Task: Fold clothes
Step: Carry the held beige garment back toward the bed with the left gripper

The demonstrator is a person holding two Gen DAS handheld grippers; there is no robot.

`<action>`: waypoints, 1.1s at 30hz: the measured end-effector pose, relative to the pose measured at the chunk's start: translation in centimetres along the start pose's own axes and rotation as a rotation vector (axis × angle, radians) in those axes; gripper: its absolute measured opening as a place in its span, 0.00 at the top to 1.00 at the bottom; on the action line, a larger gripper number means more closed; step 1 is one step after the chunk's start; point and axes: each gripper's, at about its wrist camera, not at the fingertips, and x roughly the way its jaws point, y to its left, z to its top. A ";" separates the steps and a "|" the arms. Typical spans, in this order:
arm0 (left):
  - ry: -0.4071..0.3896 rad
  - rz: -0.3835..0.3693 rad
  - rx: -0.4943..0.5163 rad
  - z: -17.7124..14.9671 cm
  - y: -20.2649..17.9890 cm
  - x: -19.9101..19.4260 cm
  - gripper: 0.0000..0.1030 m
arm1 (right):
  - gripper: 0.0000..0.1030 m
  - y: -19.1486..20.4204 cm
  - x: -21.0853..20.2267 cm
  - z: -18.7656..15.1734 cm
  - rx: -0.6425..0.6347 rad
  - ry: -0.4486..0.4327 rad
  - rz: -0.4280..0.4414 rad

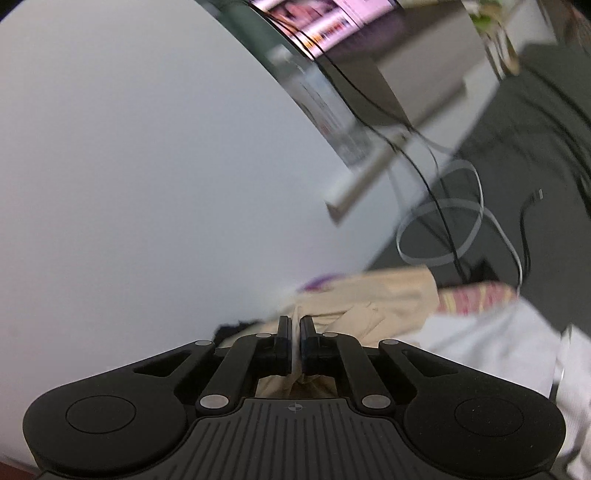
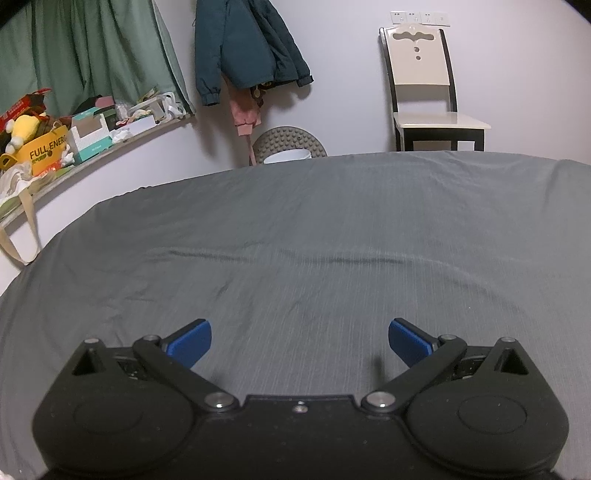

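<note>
The left gripper [image 1: 295,341] has its fingers [image 1: 283,343] drawn close together, pinching a thin pale fold of a beige garment [image 1: 373,306]. The cloth is creased and bunched; it runs up between the two fingers and spreads ahead and to the right of them, just beside a heap of other clothes. That heap includes a white piece [image 1: 491,336], a pink and yellow striped piece [image 1: 476,295], a scrap of purple [image 1: 321,281] and something black [image 1: 231,330] at the left of the fingers; which pieces overlap cannot be told through the blur. Behind the heap the left wrist view shows a large pale wall [image 1: 147,166], a lit screen [image 1: 325,18], and white and black cables [image 1: 443,225] looped on a dark surface. None of the clothes show in the right wrist view. There the right gripper [image 2: 299,341] hangs over a bed [image 2: 314,229] covered by a grey, lightly wrinkled sheet, its blue fingers [image 2: 190,341] spread wide with nothing between them. Only this view shows the far side of the room: a cream chair [image 2: 424,85] past the bed, a dark teal jacket [image 2: 243,48] hung on the wall, a green curtain [image 2: 85,51], and a ledge [image 2: 110,147]. On the ledge stand a yellow box [image 2: 46,151], holding a yellow plush toy [image 2: 22,129], and a white and teal box [image 2: 90,134], whose contents cannot be made out.
</note>
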 end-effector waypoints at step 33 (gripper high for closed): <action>-0.812 -1.242 -0.132 29.1 -34.6 -24.1 0.97 | 0.00 -0.6 -1.3 1.2 0.040 -0.075 0.057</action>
